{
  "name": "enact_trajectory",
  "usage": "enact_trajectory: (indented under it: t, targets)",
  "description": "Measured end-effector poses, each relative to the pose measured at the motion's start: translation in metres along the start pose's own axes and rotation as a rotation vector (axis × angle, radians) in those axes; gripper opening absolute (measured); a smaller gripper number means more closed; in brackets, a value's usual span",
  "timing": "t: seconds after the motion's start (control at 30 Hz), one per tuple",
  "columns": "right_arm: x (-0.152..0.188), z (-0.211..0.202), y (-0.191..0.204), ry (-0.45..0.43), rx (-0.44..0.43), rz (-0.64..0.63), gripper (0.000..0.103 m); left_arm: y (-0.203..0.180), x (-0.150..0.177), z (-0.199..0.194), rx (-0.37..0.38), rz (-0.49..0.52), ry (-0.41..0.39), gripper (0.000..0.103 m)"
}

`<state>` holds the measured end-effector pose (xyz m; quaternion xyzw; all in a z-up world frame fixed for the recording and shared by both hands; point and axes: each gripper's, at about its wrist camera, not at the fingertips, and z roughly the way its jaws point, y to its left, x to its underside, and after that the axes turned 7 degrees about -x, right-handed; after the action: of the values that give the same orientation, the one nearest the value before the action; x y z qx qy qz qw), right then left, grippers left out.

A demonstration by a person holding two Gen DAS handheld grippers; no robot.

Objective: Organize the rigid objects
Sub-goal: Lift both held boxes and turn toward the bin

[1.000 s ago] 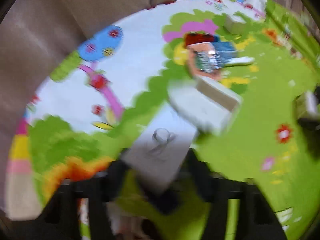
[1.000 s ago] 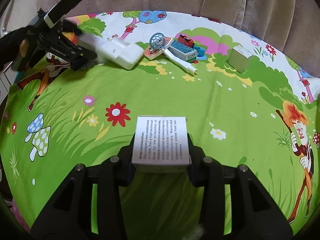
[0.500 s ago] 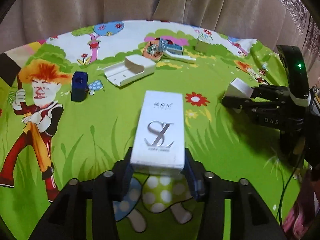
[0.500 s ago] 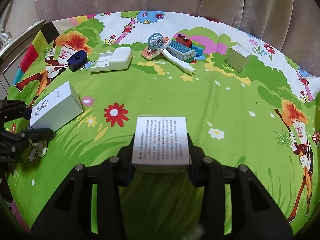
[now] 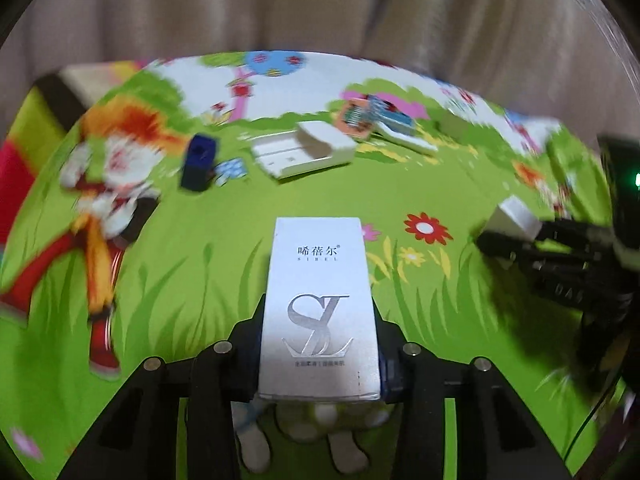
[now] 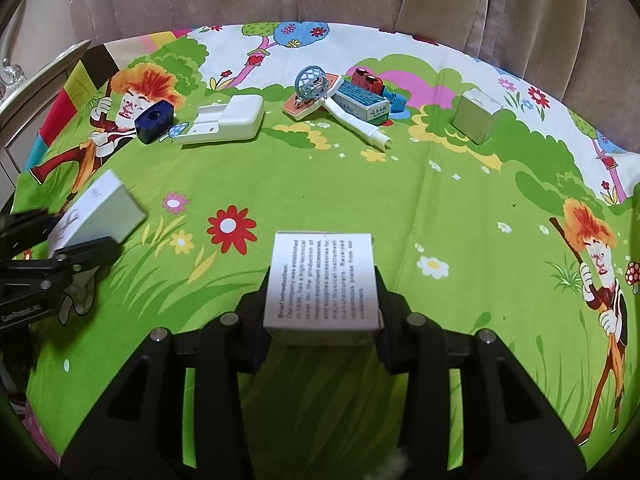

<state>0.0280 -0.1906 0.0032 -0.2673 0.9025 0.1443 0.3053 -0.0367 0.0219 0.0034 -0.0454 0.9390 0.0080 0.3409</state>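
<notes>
A white box with a silver "SL" logo (image 5: 318, 280) lies between the fingers of my left gripper (image 5: 318, 320), whose jaws are closing on its sides. In the right wrist view this box (image 6: 104, 208) is tilted just above the cloth at the left, in the left gripper (image 6: 72, 236). My right gripper (image 6: 322, 300) is shut on a small white box with printed text (image 6: 322, 280), low over the green cloth. From the left wrist view, that gripper (image 5: 516, 236) and its box (image 5: 516, 216) are at the right.
On the cartoon tablecloth (image 6: 400, 200) at the back lie a white plastic case (image 6: 228, 120), a dark blue block (image 6: 154, 120), a pile of small items (image 6: 340, 96) and a grey cube box (image 6: 476, 116). Curtains hang behind. The table edge runs along the left.
My left gripper carried the logo box from beside the white case to the front left and rolled level. Since half a second ago it has barely shifted. The right gripper stayed still.
</notes>
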Motion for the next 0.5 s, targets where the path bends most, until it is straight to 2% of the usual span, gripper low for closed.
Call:
enact_trajectory:
  t: [0.07,0.23,0.37,0.5]
  targets:
    - [0.000,0.000,0.003,0.001,0.022,-0.011,0.045,0.002,0.006,-0.005,-0.028,-0.041,-0.004,0.043]
    - [0.009,-0.008,0.009,-0.009,0.048,0.059,0.044,0.004,0.015,-0.028,-0.104,-0.047,-0.043,0.043]
    - [0.030,-0.032,0.035,-0.055,0.038,0.088,0.044,0.004,0.020,-0.050,-0.136,-0.028,-0.085,0.043]
    - [0.043,-0.060,0.061,-0.109,0.010,0.085,0.044,0.005,0.022,-0.080,-0.146,-0.062,-0.153,0.043]
